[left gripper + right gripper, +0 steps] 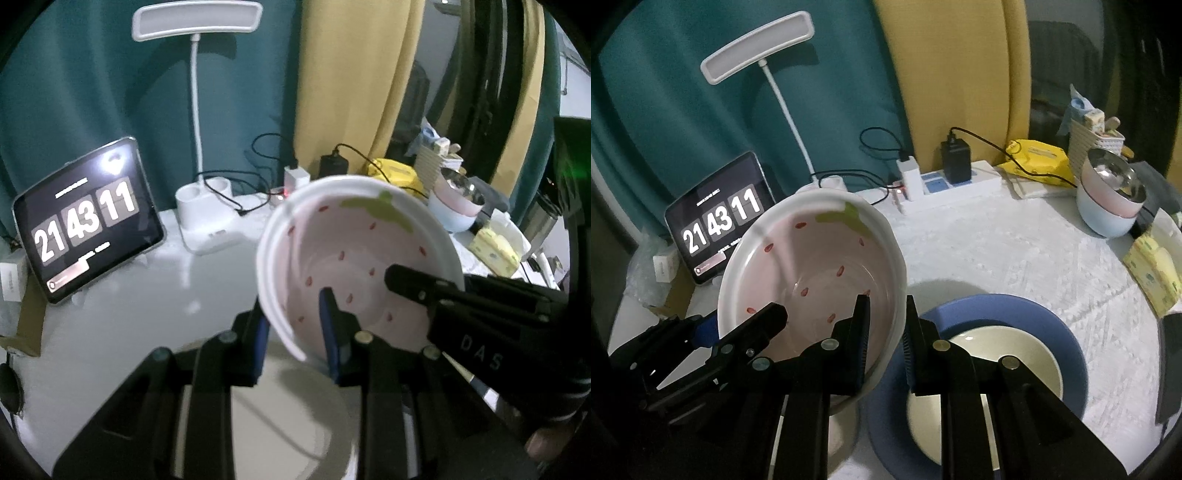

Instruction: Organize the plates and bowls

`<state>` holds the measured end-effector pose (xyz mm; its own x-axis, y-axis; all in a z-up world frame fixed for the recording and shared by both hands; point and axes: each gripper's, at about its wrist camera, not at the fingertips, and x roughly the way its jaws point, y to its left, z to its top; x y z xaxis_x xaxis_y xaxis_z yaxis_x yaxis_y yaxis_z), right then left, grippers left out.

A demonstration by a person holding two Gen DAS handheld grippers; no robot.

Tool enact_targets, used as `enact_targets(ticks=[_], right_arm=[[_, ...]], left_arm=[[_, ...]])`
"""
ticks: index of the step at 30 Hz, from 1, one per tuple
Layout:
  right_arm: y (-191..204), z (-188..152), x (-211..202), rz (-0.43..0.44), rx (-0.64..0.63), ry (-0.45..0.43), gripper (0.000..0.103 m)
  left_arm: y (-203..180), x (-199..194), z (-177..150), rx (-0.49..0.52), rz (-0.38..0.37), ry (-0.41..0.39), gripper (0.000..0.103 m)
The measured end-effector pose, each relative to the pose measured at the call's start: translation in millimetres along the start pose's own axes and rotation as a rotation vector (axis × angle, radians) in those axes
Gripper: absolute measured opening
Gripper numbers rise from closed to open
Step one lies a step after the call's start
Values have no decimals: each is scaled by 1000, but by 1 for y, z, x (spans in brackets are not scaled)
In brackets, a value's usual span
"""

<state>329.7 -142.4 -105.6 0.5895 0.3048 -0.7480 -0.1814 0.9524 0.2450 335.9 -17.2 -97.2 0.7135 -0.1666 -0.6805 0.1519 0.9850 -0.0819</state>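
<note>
A white bowl (351,240) with a pink inside, red seed marks and a green leaf hangs tilted above the table, held from both sides. My left gripper (295,332) is shut on the bowl's left rim, with the wall between its blue pads. My right gripper (886,332) is shut on the right rim of the same bowl (812,266). In the right wrist view, the left gripper's fingers (768,317) reach in from the lower left. Below and to the right lies a blue plate (1056,325) with a cream plate (1015,354) on it.
A tablet (720,225) showing a clock leans at the back left, beside a white desk lamp (757,48). A power strip (945,184) with chargers sits at the back. Stacked pink and blue bowls (1108,206) with a steel one stand at the right, near yellow packs (1038,158).
</note>
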Motion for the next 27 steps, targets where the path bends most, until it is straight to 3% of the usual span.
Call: enact_targets(ticks=[27], right_arm=[[-71, -21, -15, -26, 85, 7, 18]], left_arm=[[-65, 22, -14, 73, -41, 62, 27]])
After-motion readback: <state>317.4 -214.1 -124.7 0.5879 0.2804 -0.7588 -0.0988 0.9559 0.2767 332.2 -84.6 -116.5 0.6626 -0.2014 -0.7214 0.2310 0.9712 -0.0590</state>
